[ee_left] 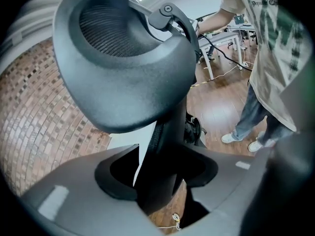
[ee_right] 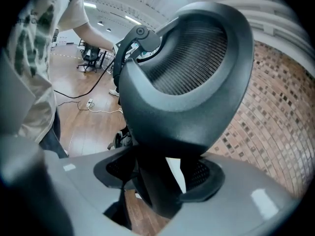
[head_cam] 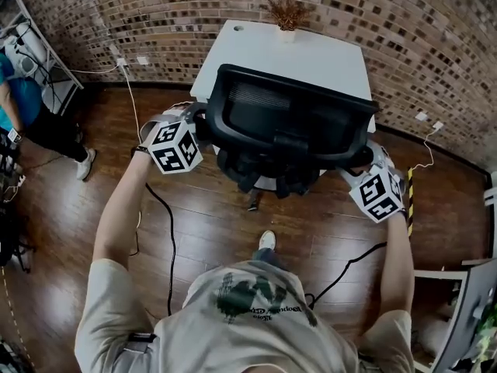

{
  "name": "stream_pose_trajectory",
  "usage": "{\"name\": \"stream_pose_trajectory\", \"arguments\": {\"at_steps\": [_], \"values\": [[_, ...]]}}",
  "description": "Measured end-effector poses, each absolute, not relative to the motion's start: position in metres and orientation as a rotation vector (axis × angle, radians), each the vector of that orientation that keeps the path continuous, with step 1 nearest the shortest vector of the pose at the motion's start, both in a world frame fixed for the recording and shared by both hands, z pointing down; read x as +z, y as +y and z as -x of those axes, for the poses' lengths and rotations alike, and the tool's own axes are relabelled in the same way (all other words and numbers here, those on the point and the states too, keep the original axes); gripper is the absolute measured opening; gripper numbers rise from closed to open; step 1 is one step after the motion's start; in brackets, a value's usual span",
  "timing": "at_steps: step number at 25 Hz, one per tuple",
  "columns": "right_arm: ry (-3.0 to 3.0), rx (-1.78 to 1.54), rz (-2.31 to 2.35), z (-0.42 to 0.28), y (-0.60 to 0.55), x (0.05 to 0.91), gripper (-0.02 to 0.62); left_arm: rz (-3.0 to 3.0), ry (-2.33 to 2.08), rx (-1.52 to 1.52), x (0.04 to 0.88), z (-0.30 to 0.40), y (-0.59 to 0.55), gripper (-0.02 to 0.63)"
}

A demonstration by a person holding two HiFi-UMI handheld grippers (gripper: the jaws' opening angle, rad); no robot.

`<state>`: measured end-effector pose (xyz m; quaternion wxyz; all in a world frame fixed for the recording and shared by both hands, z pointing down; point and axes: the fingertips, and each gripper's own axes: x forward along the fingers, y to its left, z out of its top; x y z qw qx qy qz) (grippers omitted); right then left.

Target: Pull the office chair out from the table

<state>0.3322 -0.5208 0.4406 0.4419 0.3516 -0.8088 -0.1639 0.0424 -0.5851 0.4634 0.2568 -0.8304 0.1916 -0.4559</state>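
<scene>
Your shirt fills the bottom of the head view, one shoe (head_cam: 266,241) on the wood floor (head_cam: 210,216) just ahead of you. A black cable (head_cam: 165,224) runs along the floor by your left side. Both arms are stretched forward.

Your left gripper (head_cam: 199,123) is clamped on the left edge of the office chair (head_cam: 287,123) backrest frame. In the left gripper view the dark frame bar sits between the two jaws with the pads pressing on it. Your right gripper (head_cam: 356,168) is clamped on the right edge of the same backrest, and the right gripper view shows the same thing: frame bar between the jaws, gripped. Both grippers point downward at a slant.

The chair stands on the floor directly in front of you, its back toward you, right up at the near edge of the white table (head_cam: 311,57). You can't tell whether the seat is under the tabletop.

A small dried plant (head_cam: 287,12) sits at the table's far edge, against the brick wall (head_cam: 427,37). Another person (head_cam: 31,111) stands at far left.
</scene>
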Motion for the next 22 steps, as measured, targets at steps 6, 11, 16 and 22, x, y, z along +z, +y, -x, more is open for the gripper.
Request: {"name": "stream_pose_trajectory", "arguments": {"at_steps": [6,11,16,22], "values": [[-1.99,-0.396,-0.914,-0.314,-0.492,0.44,0.285,2.244,0.487,-1.229,0.463,-0.027,-0.57,0.252],[-1.975,-0.384,-0.948,-0.297,-0.461,0.441,0.287,2.234,0.47,-1.194,0.463,-0.013,-0.549,0.253],[-1.968,-0.369,-0.961,-0.28,-0.427,0.442,0.287,2.237,0.439,-1.203,0.465,0.001,-0.522,0.252],[-1.961,-0.379,-0.977,-0.268,-0.389,0.44,0.288,2.234,0.429,-1.207,0.464,0.013,-0.488,0.252]]}}
